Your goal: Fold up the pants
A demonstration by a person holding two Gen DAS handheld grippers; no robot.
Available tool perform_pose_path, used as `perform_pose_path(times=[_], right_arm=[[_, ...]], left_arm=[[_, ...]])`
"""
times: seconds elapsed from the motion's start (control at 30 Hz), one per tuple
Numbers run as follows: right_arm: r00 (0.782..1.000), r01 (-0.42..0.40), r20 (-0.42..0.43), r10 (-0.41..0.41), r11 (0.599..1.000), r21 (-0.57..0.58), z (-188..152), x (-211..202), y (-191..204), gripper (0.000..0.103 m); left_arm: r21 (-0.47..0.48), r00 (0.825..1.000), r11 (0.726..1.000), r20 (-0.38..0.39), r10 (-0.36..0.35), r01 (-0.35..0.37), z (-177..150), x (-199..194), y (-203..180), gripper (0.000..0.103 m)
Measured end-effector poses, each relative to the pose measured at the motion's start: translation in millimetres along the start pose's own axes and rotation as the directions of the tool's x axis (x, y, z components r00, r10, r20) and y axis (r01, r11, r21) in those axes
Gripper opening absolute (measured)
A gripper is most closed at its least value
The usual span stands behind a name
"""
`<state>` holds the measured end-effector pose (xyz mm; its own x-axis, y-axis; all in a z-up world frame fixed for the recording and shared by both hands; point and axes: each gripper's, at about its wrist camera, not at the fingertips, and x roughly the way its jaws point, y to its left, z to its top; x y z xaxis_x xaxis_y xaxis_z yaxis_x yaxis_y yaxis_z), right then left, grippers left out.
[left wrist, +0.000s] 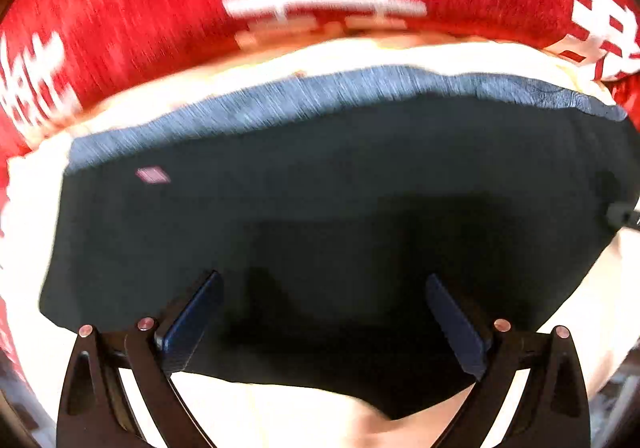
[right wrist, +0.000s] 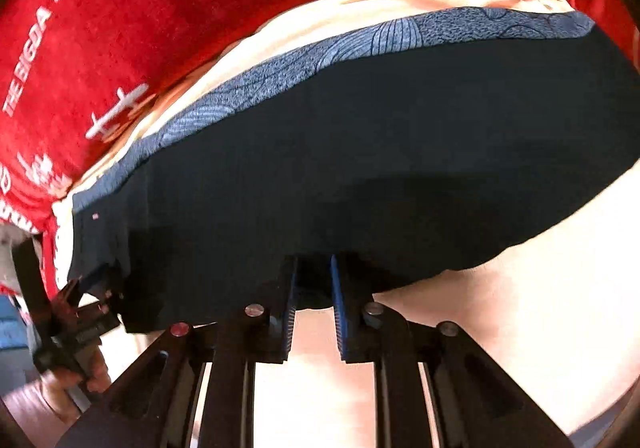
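On the pale counter (right wrist: 520, 308) lie the dark pants (left wrist: 320, 188), folded flat, with a blue patterned band (right wrist: 400, 36) along the 12 o'clock edge. The left gripper (left wrist: 320, 312) hangs over them with jaws spread wide, holding nothing. The right gripper (right wrist: 314, 288) has jaws nearly together at the near edge; whether they pinch cloth is too dark to tell. A fold looks part done. Next, each side likely needs a firm hold on the near edge to lift it toward 12 o'clock. A red printed cloth (left wrist: 140, 8) lies beyond. The pants' far ends run out of view.
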<state>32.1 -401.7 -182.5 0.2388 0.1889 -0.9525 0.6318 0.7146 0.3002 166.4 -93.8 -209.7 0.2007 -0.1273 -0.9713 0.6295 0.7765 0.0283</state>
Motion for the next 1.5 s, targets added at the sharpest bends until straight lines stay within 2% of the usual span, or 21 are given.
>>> perform_pose_path(times=[0.1, 0.17, 0.3, 0.43, 0.5, 0.57, 0.63, 0.67, 0.7, 0.77, 0.83, 0.9, 0.97, 1.03, 1.17, 1.23, 1.27, 1.33, 1.4, 1.47, 1.5], right_arm=[[0.995, -0.103, 0.002, 0.104, 0.991, -0.088, 9.1, -8.3, 34.6, 0.025], [0.986, -0.167, -0.022, 0.165, 0.97, -0.177, 21.2, -2.5, 72.1, 0.033], [0.951, -0.309, -0.141, 0.276, 0.867, -0.39, 49.4, 37.0, 176.5, 0.035], [0.923, -0.384, -0.246, 0.297, 0.772, -0.507, 55.7, 79.3, 274.2, 0.035], [0.913, -0.399, -0.308, 0.266, 0.735, -0.548, 53.3, 108.0, 316.0, 0.034], [0.917, -0.372, -0.342, 0.203, 0.745, -0.553, 49.6, 138.1, 337.1, 0.032], [0.934, -0.311, -0.327, 0.146, 0.781, -0.541, 48.6, 161.5, 339.4, 0.022], [0.941, -0.292, -0.307, 0.143, 0.801, -0.523, 50.3, 171.5, 335.6, 0.02], [0.948, -0.278, -0.281, 0.149, 0.817, -0.506, 53.3, 176.7, 332.6, 0.011], [0.971, -0.223, -0.191, 0.146, 0.842, -0.491, 59.6, 178.5, 328.4, 0.009], [0.993, -0.106, -0.092, 0.069, 0.85, -0.515, 64.8, 178.7, 332.0, 0.012], [0.995, -0.094, -0.082, 0.06, 0.848, -0.522, 66.5, 170.0, 333.4, 0.014], [0.992, -0.125, -0.086, 0.094, 0.836, -0.534, 62.3, 153.5, 331.0, 0.014], [0.993, -0.115, -0.07, 0.092, 0.834, -0.54, 53.3, 132.8, 320.3, 0.014], [0.995, -0.09, -0.077, 0.06, 0.87, -0.486, 36.2, 110.8, 278.1, 0.015], [0.995, -0.083, -0.085, 0.049, 0.88, -0.469, 27.9, 106.8, 261.6, 0.015], [0.995, -0.082, -0.09, 0.046, 0.885, -0.458, 23.7, 104.0, 252.3, 0.015], [0.994, -0.076, -0.104, 0.035, 0.899, -0.432, 19.1, 98.4, 231.7, 0.015], [0.995, -0.059, -0.102, 0.02, 0.915, -0.4, 13.0, 88.1, 207.7, 0.015], [0.995, -0.059, -0.095, 0.026, 0.929, -0.364, 7.4, 76.4, 184.8, 0.017], [0.995, -0.061, -0.095, 0.031, 0.94, -0.337, 4.1, 69.1, 171.7, 0.024]], left_arm=[[-0.023, 0.996, 0.998, 0.061, 0.06, -0.059, 9.0, -11.8, 35.4, 0.102], [-0.088, 0.993, 0.992, 0.066, 0.1, -0.094, 14.0, -12.1, 71.4, 0.102], [-0.212, 0.975, 0.956, 0.045, 0.216, -0.202, 16.9, -3.3, 145.1, 0.102], [-0.268, 0.969, 0.932, -0.032, 0.246, -0.246, -19.5, 16.0, 185.8, 0.102], [-0.316, 0.984, 0.933, -0.004, 0.178, -0.17, -34.5, 19.4, 201.2, 0.102], [-0.314, 0.986, 0.938, 0.02, 0.163, -0.149, -35.4, 21.3, 208.6, 0.102], [-0.301, 0.985, 0.943, 0.044, 0.164, -0.144, -36.5, 22.4, 210.3, 0.102], [-0.304, 0.986, 0.943, 0.05, 0.158, -0.136, -38.0, 25.0, 212.4, 0.102], [-0.31, 0.987, 0.943, 0.058, 0.149, -0.124, -38.5, 26.4, 215.1, 0.103], [-0.311, 0.988, 0.944, 0.067, 0.137, -0.109, -42.4, 27.6, 217.4, 0.103], [-0.306, 0.99, 0.946, 0.049, 0.131, -0.11, -38.9, 26.9, 222.3, 0.103], [-0.295, 0.989, 0.947, 0.036, 0.145, -0.128, -29.8, 16.6, 227.2, 0.103], [-0.299, 0.987, 0.948, 0.078, 0.139, -0.11, -20.2, 13.7, 233.6, 0.103], [-0.306, 0.987, 0.948, 0.108, 0.122, -0.084, -0.3, 11.1, 237.4, 0.103], [-0.294, 0.987, 0.951, 0.1, 0.125, -0.091, 36.8, 33.6, 233.7, 0.103], [-0.274, 0.98, 0.948, 0.069, 0.188, -0.162, 47.0, 52.4, 233.4, 0.103], [-0.267, 0.974, 0.942, 0.042, 0.224, -0.205, 47.8, 62.3, 236.7, 0.103], [-0.329, 0.986, 0.935, 0.05, 0.16, -0.135, 39.8, 67.4, 252.8, 0.103], [-0.352, 0.987, 0.926, 0.03, 0.155, -0.135, 34.1, 63.1, 260.5, 0.103], [-0.328, 0.982, 0.929, 0.015, 0.186, -0.171, 34.8, 55.3, 259.5, 0.103], [-0.298, 0.977, 0.932, -0.001, 0.213, -0.204, 35.1, 50.7, 253.5, 0.103]])
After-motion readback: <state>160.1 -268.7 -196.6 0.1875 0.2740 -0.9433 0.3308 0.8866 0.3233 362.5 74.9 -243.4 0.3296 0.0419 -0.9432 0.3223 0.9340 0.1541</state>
